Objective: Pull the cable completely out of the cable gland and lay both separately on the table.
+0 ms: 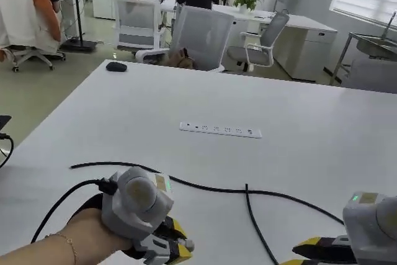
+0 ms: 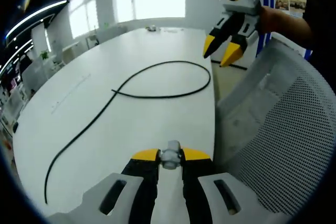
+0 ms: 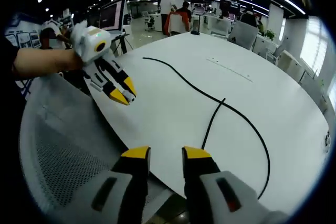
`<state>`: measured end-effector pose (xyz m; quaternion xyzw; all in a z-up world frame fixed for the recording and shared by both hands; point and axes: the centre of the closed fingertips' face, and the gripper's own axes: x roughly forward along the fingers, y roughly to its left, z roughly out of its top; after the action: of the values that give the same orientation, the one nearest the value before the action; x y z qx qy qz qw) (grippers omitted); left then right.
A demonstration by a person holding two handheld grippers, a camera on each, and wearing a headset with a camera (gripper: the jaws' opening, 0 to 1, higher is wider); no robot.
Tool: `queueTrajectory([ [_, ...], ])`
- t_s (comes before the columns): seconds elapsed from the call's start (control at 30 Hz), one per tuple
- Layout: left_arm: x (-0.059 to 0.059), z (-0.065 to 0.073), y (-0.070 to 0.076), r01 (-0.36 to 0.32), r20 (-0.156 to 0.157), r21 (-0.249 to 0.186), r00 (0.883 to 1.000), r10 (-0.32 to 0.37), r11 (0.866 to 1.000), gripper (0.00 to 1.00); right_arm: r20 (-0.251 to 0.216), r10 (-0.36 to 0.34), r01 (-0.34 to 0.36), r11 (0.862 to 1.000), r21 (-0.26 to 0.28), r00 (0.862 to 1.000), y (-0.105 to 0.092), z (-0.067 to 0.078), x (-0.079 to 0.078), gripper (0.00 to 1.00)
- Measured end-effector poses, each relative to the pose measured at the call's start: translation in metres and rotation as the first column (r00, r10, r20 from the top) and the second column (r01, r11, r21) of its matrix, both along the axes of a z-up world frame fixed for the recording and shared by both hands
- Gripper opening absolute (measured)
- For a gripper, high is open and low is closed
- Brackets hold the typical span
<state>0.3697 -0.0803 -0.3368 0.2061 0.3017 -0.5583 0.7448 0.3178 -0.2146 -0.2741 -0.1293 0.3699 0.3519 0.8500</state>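
Observation:
A long black cable [image 1: 205,187] lies loose on the white table [image 1: 298,122], crossing itself near the front in a loop [image 2: 157,96]; it also runs across the tabletop in the right gripper view [image 3: 210,98]. My left gripper [image 2: 170,154] is shut on a small grey-white cable gland [image 2: 171,160], held over the table's near edge apart from the cable. In the head view the left gripper [image 1: 185,247] is at the bottom left in a hand. My right gripper [image 3: 166,153] stands open with nothing between its jaws, at the bottom right [image 1: 298,254] of the head view.
A flush power strip [image 1: 220,130] sits mid-table and a black mouse [image 1: 116,66] at the far edge. Grey office chairs [image 1: 198,35] stand behind the table. A mesh chair [image 2: 278,129] is right at the near edge, under both grippers. People work at desks in the background.

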Motion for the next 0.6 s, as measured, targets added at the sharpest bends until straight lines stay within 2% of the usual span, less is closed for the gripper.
queueTrajectory([
  [0.13, 0.006, -0.028, 0.007, -0.012, -0.039, 0.046, 0.999, 0.014, 0.999, 0.17, 0.000, -0.025, 0.025, 0.999, 0.029, 1.000, -0.001, 0.006, -0.011, 0.24],
  [0.23, 0.005, -0.042, 0.009, 0.006, -0.046, 0.066, 0.999, -0.003, 0.998, 0.17, -0.005, -0.040, 0.040, 0.998, 0.039, 0.999, -0.004, 0.005, -0.014, 0.24],
  [0.27, 0.004, -0.047, 0.011, 0.020, -0.040, 0.085, 0.999, -0.016, 0.996, 0.17, -0.007, -0.043, 0.044, 0.998, 0.038, 0.999, -0.005, 0.004, -0.015, 0.24],
  [0.3, 0.005, -0.055, 0.016, 0.036, -0.027, 0.143, 0.999, -0.033, 0.989, 0.17, -0.010, -0.047, 0.048, 0.998, 0.036, 0.999, -0.006, 0.003, -0.016, 0.23],
  [0.33, 0.004, -0.059, 0.017, 0.050, -0.022, 0.168, 0.999, -0.047, 0.984, 0.17, -0.016, -0.051, 0.051, 0.998, 0.035, 0.999, -0.007, 0.002, -0.017, 0.23],
  [0.37, 0.001, -0.063, 0.015, 0.069, -0.020, 0.169, 0.998, -0.066, 0.983, 0.17, -0.017, -0.056, 0.056, 0.998, 0.036, 0.998, -0.008, 0.003, -0.018, 0.23],
  [0.43, -0.003, -0.068, 0.011, 0.082, -0.035, 0.159, 0.996, -0.077, 0.984, 0.17, -0.012, -0.061, 0.061, 0.997, 0.044, 0.998, -0.008, 0.006, -0.019, 0.23],
  [0.53, -0.006, -0.076, 0.012, 0.082, -0.048, 0.176, 0.996, -0.075, 0.981, 0.17, -0.009, -0.061, 0.061, 0.997, 0.044, 0.998, -0.009, 0.008, -0.020, 0.23],
  [0.6, -0.008, -0.077, 0.012, 0.085, -0.051, 0.173, 0.996, -0.077, 0.981, 0.17, -0.006, -0.064, 0.064, 0.997, 0.044, 0.998, -0.009, 0.009, -0.020, 0.23],
])
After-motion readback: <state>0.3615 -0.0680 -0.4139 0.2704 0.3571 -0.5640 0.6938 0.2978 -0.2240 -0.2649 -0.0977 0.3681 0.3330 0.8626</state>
